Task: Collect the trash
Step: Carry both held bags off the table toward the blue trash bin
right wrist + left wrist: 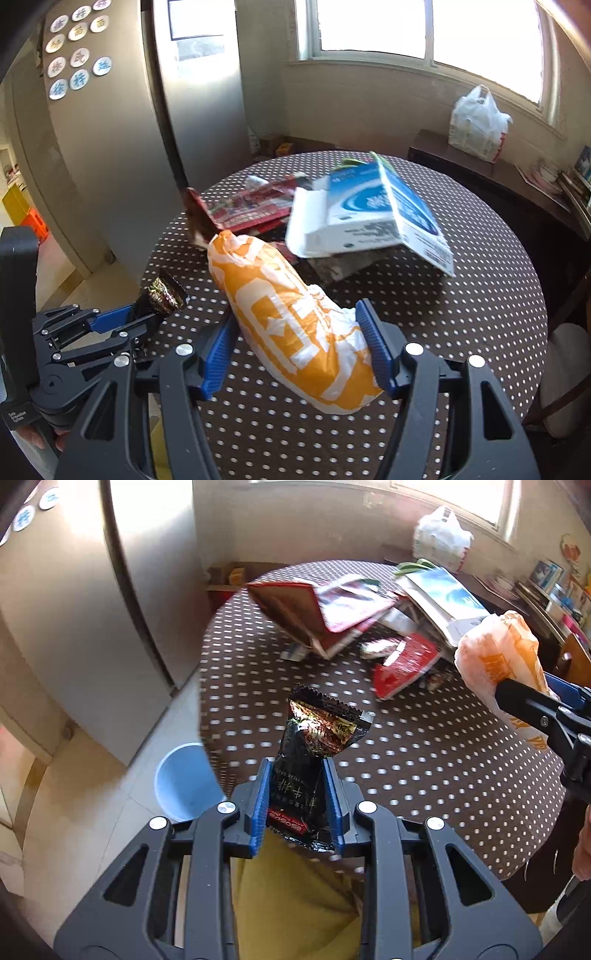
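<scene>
Over the near edge of the round dotted desk (480, 295), both grippers hang with trash in their grip. At the desk's far side lies a heap of flattened packaging: a blue-and-white carton (369, 210) on the right and a red box (295, 609) on the left, with a red wrapper (404, 664) nearer. A blue bin (183, 781) stands on the floor just off the desk's left edge. The right gripper (301, 354) has its fingers spread fairly wide and pressed against an orange-and-white bag (291, 321), held above the desk. The left gripper (298, 797) has its fingers drawn close on a black sachet (314, 742), upright between the blue pads.
</scene>
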The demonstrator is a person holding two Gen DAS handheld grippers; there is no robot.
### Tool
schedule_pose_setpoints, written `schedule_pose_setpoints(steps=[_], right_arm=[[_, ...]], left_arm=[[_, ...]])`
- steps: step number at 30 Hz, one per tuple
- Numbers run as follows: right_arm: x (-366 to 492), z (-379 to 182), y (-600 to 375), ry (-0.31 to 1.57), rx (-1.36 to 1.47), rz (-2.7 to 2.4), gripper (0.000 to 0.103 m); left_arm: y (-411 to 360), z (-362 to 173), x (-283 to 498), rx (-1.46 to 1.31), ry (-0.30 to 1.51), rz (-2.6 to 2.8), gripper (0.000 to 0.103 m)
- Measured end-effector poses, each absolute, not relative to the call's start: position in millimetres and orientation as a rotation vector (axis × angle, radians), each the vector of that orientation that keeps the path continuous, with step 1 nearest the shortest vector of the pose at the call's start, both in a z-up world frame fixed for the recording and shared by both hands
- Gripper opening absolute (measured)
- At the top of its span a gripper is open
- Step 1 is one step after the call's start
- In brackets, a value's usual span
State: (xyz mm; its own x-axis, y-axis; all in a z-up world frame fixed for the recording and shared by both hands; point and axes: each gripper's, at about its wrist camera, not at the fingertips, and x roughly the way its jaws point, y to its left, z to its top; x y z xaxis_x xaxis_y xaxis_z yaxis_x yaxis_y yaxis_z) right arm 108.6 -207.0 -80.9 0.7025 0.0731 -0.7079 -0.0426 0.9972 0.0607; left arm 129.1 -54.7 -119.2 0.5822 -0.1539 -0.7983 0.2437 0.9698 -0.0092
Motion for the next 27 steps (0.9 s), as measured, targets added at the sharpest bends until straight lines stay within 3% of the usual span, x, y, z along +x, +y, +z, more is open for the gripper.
schedule_pose_setpoints(steps=[3, 5, 6, 9, 11, 13, 15, 16, 18, 27], right_arm=[[113, -77, -189, 0.780, 0.019, 0.113, 0.063], [118, -73, -174, 0.776, 0.001, 0.151, 0.056], [120, -73, -167, 0.777, -0.004, 0.171, 0.046], [133, -72, -145, 0.791, -0.008, 0.224, 0.045], [141, -74, -130, 0.790, -0.039, 0.236, 0.035], [151, -82, -121, 0.823, -0.039, 0.242, 0.033], [155, -91, -116, 0.853, -0.058, 0.227, 0.038], [156, -96, -117, 0.865, -0.061, 0.218, 0.055], [157, -102, -119, 0.881, -0.051, 0.210, 0.070], [149, -129, -117, 0.977, -0.043, 0.203, 0.073]], left_arm=[[-37, -116, 127, 0.082, 0.907, -0.202, 0.028], [-24, -114, 128, 0.067, 0.901, -0.177, 0.028], [-15, -113, 129, 0.055, 0.899, -0.164, 0.028], [5, -113, 132, 0.029, 0.895, -0.128, 0.028], [20, -113, 136, 0.012, 0.898, -0.088, 0.028], [34, -117, 138, -0.006, 0.910, -0.062, 0.028], [42, -120, 141, -0.012, 0.922, -0.052, 0.028], [45, -121, 142, -0.011, 0.924, -0.048, 0.028], [47, -124, 143, -0.015, 0.931, -0.047, 0.028], [50, -141, 143, -0.045, 0.971, -0.058, 0.028]])
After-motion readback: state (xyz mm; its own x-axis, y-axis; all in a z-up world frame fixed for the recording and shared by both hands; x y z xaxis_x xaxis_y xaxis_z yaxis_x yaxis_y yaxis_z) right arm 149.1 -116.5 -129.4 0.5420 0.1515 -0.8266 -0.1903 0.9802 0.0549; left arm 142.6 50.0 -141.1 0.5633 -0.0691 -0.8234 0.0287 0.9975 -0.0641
